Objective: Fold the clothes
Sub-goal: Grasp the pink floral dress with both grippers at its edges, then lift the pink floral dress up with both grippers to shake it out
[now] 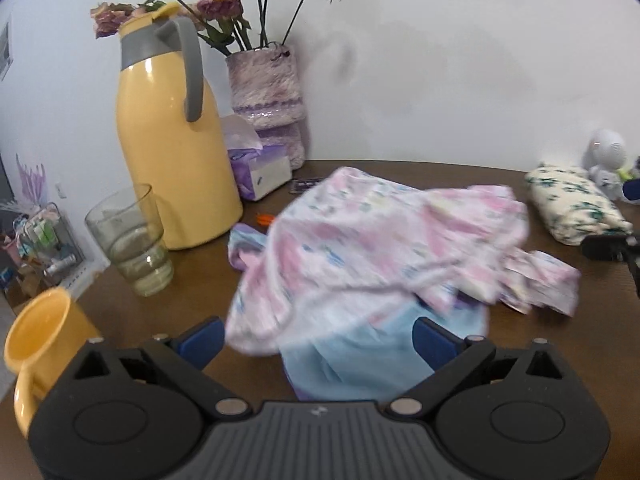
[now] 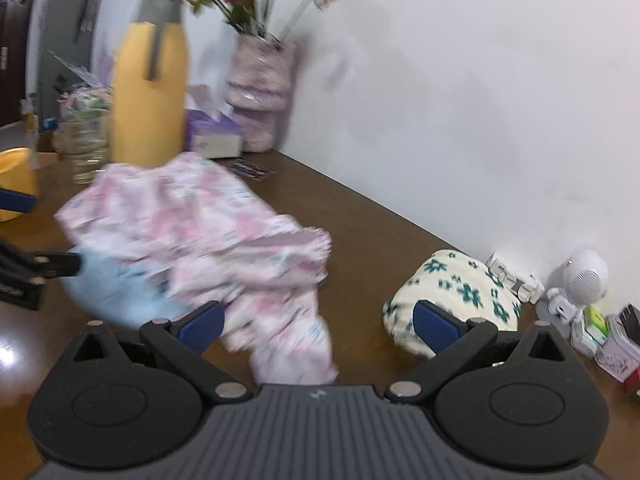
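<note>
since the pink floral garment (image 1: 372,240) lies crumpled mid-table (image 1: 160,320) over a pale blue piece (image 1: 352,356), we judge it light, soft and floppy; it will sag, so we would take hold at a hem or corner, e.g. the frilled edge (image 2: 296,344). left gripper (image 1: 318,338) stands wide, blue cloth between its fingers, unpinched. right gripper (image 2: 318,326) wide too, holding nothing. cream floral bundle (image 2: 456,300) sits apart by the wall. tissue box (image 1: 260,172) print is unreadable.

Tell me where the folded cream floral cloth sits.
The cream floral cloth lies on the table's right side near the wall, between the pink garment and white figurine.
</note>
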The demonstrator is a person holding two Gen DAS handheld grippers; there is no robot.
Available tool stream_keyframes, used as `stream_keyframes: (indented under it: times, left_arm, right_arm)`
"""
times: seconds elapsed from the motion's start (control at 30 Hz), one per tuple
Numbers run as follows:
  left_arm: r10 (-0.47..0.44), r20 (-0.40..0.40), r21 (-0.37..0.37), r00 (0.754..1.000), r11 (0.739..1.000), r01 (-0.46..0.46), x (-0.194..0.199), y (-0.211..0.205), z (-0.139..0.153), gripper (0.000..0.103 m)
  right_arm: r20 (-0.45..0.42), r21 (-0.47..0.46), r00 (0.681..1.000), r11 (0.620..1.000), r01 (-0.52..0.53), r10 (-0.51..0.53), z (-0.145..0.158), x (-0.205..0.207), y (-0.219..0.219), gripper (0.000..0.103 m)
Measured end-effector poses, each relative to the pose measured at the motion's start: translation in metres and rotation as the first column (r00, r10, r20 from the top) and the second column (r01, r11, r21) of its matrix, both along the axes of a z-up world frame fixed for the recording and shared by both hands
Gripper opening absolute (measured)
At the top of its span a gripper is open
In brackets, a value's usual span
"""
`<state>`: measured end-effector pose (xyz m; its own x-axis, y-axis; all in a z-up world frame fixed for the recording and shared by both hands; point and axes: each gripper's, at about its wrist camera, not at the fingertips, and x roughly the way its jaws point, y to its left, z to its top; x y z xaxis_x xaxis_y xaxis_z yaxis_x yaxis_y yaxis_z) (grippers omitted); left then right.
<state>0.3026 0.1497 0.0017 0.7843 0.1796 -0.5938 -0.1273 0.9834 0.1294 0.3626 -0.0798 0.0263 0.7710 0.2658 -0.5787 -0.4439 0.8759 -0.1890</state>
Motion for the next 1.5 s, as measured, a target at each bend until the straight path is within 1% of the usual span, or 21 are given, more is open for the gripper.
stream_keyframes:
  times: [0.07, 0.2, 0.23, 0.3, 0.33, 0.37, 0.4, 0.43, 0.47, 0.5, 0.53, 0.6, 0.63, 0.7, 0.83, 0.93, 1.03, 1.17, 1.23, 1.4, 1.5]
  left_arm:
    - [-0.005, -0.011, 0.003, 1.0, 1.0, 0.005, 0.016, 0.009, -0.004, 0.099]
    - [-0.028, -0.04, 0.024, 0.999, 0.999, 0.029, 0.043, 0.021, -0.012, 0.091]
    - [-0.041, -0.044, 0.023, 0.998, 0.999, 0.042, 0.047, 0.023, -0.014, 0.09]
    - [-0.072, -0.048, 0.016, 0.996, 0.997, 0.073, 0.056, 0.026, -0.018, 0.085]
    - [-0.081, -0.054, 0.01, 0.995, 0.997, 0.081, 0.059, 0.028, -0.02, 0.082]
    - [-0.087, -0.06, 0.004, 0.994, 0.996, 0.087, 0.063, 0.029, -0.023, 0.076]
    - [-0.093, -0.067, -0.012, 0.993, 0.996, 0.092, 0.065, 0.031, -0.025, 0.069]
    - [-0.099, -0.074, -0.031, 0.992, 0.995, 0.097, 0.068, 0.033, -0.026, 0.065]
    - [-0.106, -0.073, -0.051, 0.992, 0.993, 0.102, 0.069, 0.034, -0.026, 0.05]
    - [-0.112, -0.07, -0.071, 0.991, 0.992, 0.108, 0.069, 0.036, -0.025, 0.036]
    - [-0.119, -0.066, -0.091, 0.991, 0.989, 0.113, 0.069, 0.037, -0.023, 0.031]
    - [-0.129, -0.054, -0.115, 0.99, 0.986, 0.122, 0.069, 0.039, -0.019, 0.011]
    - [-0.128, -0.042, -0.114, 0.991, 0.986, 0.122, 0.068, 0.039, -0.013, 0.01]
    - [-0.118, 0.004, -0.111, 0.993, 0.987, 0.118, 0.061, 0.038, 0.003, 0.009]
    - [-0.112, 0.101, -0.079, 0.989, 0.99, 0.121, 0.04, 0.032, 0.046, 0.008]
    - [-0.112, 0.162, -0.043, 0.98, 0.992, 0.121, 0.017, 0.023, 0.079, 0.007]
    - [-0.115, 0.221, -0.038, 0.968, 0.991, 0.126, -0.015, 0.013, 0.112, 0.007]
    - [-0.107, 0.292, -0.022, 0.951, 0.993, 0.119, -0.068, 0.002, 0.153, 0.006]
    - [-0.098, 0.321, -0.015, 0.942, 0.994, 0.108, -0.094, -0.002, 0.172, 0.005]
    - [-0.075, 0.393, 0.0, 0.917, 0.997, 0.081, -0.159, -0.011, 0.219, 0.005]
    - [-0.062, 0.435, 0.008, 0.898, 0.998, 0.065, -0.198, -0.017, 0.247, 0.005]
  right_arm:
    - [-0.043, 0.019, 0.999, 1.0, 0.006, -0.006, -0.006, 0.03, 0.004, 0.096]
    - [-0.127, 0.049, 0.992, 0.999, 0.013, -0.007, -0.017, 0.082, 0.01, 0.092]
    - [-0.148, 0.07, 0.989, 0.998, 0.005, 0.005, -0.02, 0.092, 0.011, 0.089]
    - [-0.192, 0.139, 0.981, 0.99, -0.011, 0.037, -0.025, 0.108, 0.012, 0.086]
    - [-0.214, 0.167, 0.976, 0.986, -0.015, 0.051, -0.027, 0.115, 0.013, 0.082]
    - [-0.237, 0.191, 0.969, 0.981, -0.017, 0.063, -0.03, 0.121, 0.015, 0.074]
    - [-0.264, 0.223, 0.961, 0.975, -0.021, 0.081, -0.033, 0.127, 0.015, 0.068]
    - [-0.292, 0.259, 0.951, 0.966, -0.024, 0.101, -0.036, 0.131, 0.016, 0.053]
    - [-0.319, 0.294, 0.94, 0.955, -0.025, 0.123, -0.039, 0.136, 0.016, 0.035]
    - [-0.326, 0.314, 0.936, 0.949, -0.026, 0.134, -0.039, 0.137, 0.016, 0.027]
    - [-0.326, 0.326, 0.935, 0.945, -0.028, 0.14, -0.038, 0.136, 0.017, 0.019]
    - [-0.324, 0.35, 0.934, 0.936, -0.031, 0.153, -0.035, 0.135, 0.018, 0.01]
    - [-0.314, 0.352, 0.937, 0.935, -0.035, 0.153, -0.031, 0.132, 0.018, 0.005]
    - [-0.272, 0.355, 0.952, 0.934, -0.039, 0.143, -0.017, 0.125, 0.018, 0.005]
    - [-0.16, 0.376, 0.98, 0.926, -0.047, 0.115, 0.027, 0.101, 0.004, 0.004]
    - [-0.089, 0.386, 0.992, 0.921, -0.049, 0.09, 0.063, 0.079, -0.012, 0.004]
    - [-0.024, 0.398, 0.997, 0.915, -0.061, 0.077, 0.099, 0.05, -0.031, 0.004]
    - [0.056, 0.403, 0.995, 0.91, -0.093, 0.077, 0.147, 0.0, -0.056, 0.004]
    - [0.108, 0.401, 0.99, 0.908, -0.125, 0.089, 0.171, -0.034, -0.067, 0.004]
    - [0.241, 0.391, 0.963, 0.896, -0.21, 0.12, 0.226, -0.115, -0.09, 0.004]
    - [0.294, 0.38, 0.948, 0.896, -0.23, 0.119, 0.252, -0.151, -0.099, 0.004]
